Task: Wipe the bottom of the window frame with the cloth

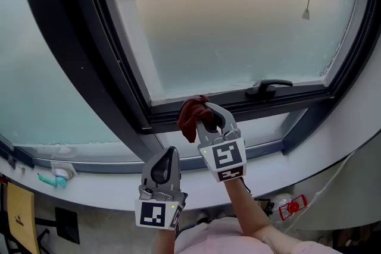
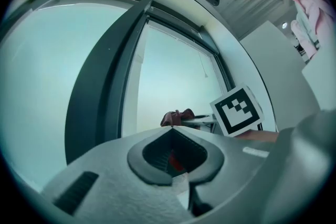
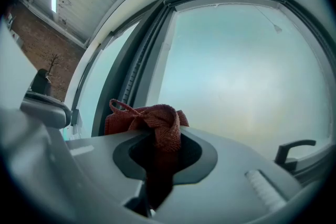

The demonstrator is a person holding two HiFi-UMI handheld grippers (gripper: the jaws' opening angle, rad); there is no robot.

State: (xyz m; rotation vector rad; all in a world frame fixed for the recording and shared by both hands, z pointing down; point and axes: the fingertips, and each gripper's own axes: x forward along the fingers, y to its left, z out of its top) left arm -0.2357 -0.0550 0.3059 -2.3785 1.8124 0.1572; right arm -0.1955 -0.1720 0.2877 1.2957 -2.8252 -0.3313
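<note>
At the bottom rail of the frame (image 1: 271,102), the right gripper (image 1: 206,112) pinches a red cloth (image 1: 190,117). The bunched end of the cloth sits against or just beside the dark rail, near the sash's left corner. The wipe looks to be at its start, since most of the rail runs off to the right, toward the handle (image 1: 269,87). The next move likely calls for pressing the cloth onto the rail and drawing it along, taking care near the handle. The left gripper (image 1: 168,154) hangs lower, apart from the frame, with its jaws pressed together on nothing.

The right gripper view shows what the head view cannot. The cloth (image 3: 152,120) runs deep between the jaws, and a loop sticks out at the left. The left gripper view catches the cloth (image 2: 176,117) side-on, but it does not show whether the cloth touches the rail.
</note>
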